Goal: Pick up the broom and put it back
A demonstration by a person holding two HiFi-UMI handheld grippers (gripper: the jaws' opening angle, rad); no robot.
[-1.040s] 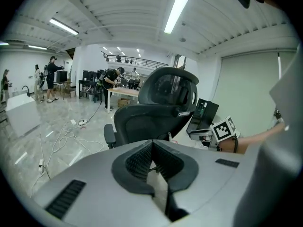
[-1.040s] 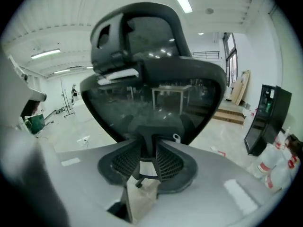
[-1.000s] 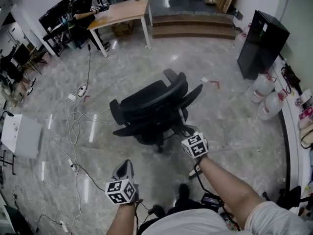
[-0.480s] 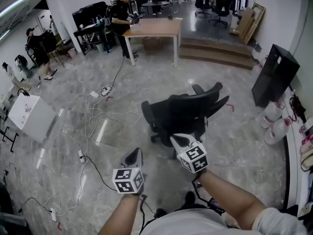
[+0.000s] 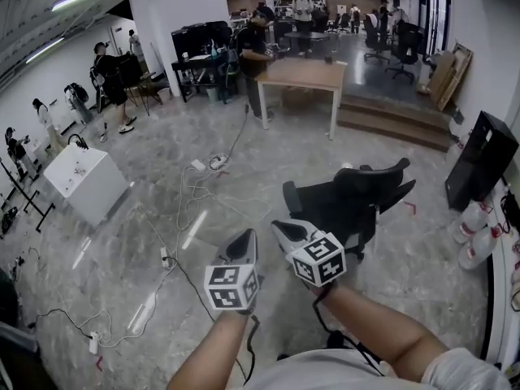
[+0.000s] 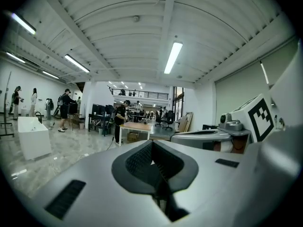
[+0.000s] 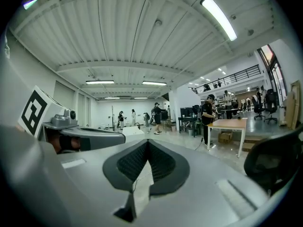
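Holds left gripper point(image 5: 244, 244) and right gripper point(image 5: 283, 231) level, side by side, jaws pressed together on nothing, evidently for searching: finds no broom ahead, only black office chair point(image 5: 357, 197) just beyond right gripper.

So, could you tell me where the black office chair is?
In the head view, the black office chair sits right of centre, just beyond the right gripper, before the wooden table.
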